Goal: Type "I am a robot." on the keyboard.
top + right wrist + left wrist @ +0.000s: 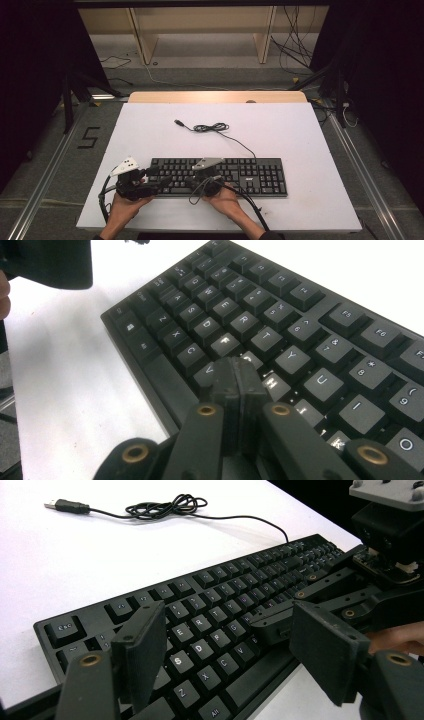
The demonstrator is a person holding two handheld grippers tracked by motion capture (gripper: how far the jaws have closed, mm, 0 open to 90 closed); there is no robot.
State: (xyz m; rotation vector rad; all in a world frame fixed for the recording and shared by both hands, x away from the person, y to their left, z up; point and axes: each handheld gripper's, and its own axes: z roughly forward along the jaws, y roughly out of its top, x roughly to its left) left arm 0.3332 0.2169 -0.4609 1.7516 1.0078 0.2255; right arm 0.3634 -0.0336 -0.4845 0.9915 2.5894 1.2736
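A black keyboard (250,175) lies on the white table top (280,130), near its front edge. Its thin cable runs back to a loose coil (210,128) and a USB plug (178,122). My left gripper (165,182) hovers at the keyboard's left end and stands open; in the left gripper view its jaws (230,650) spread wide above the letter keys (210,595) with nothing between them. My right gripper (192,179) is shut. Its closed tips (239,371) sit low over the middle letter row (300,325), between F and H. Whether they touch a key I cannot tell.
The white top ends in a wooden strip (215,96) at the back. Beyond it are grey floor, loose cables (295,47) and wooden frame legs (142,40). Metal rails (50,165) run along both sides. The right gripper's body (390,535) stands close to the left gripper's right jaw.
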